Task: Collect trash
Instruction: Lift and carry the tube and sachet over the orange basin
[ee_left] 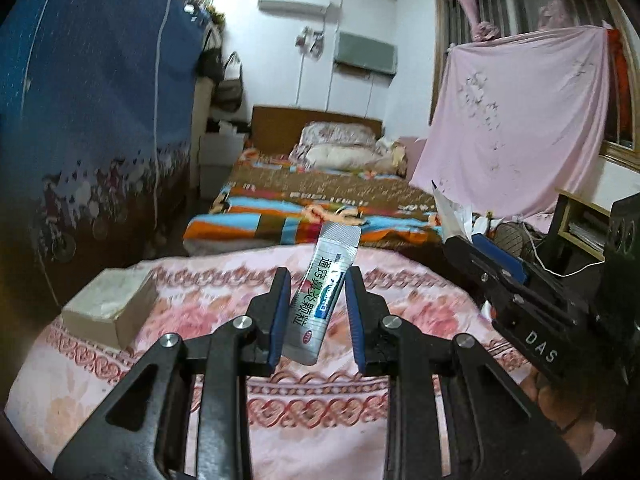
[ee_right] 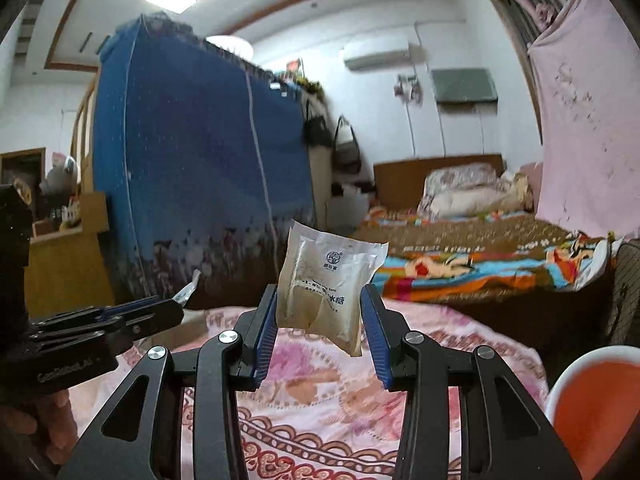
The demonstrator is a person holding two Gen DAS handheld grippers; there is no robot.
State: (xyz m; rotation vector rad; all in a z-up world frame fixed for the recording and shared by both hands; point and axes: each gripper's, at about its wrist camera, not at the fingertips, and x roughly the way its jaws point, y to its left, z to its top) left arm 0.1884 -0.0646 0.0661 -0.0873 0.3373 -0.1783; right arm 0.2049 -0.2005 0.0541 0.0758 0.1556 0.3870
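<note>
Now both grippers are lifted above a table under a pink flowered cloth (ee_left: 360, 280), each carrying a piece of trash. The left gripper (ee_left: 316, 312) pinches a silver sachet (ee_left: 324, 292) between its blue pads; the sachet stands nearly upright, tilted a little to the right, with its lower end clear of the cloth. The right gripper (ee_right: 318, 330) has its pads pressed on a beige packet (ee_right: 326, 280), which sticks up between the fingers with one bottom corner hanging below them, off the cloth. In the left view the right gripper shows at the right edge with the packet's white top poking out of its tip. A tissue box (ee_left: 108, 308) lies on the cloth at the left. An orange bowl (ee_right: 596, 408) with a white rim sits at the right edge in the right view. Behind the table are a bed (ee_left: 320, 196) with a striped cover, a blue drape (ee_right: 192, 168) and a pink sheet (ee_left: 520, 120) hung by the window.
</note>
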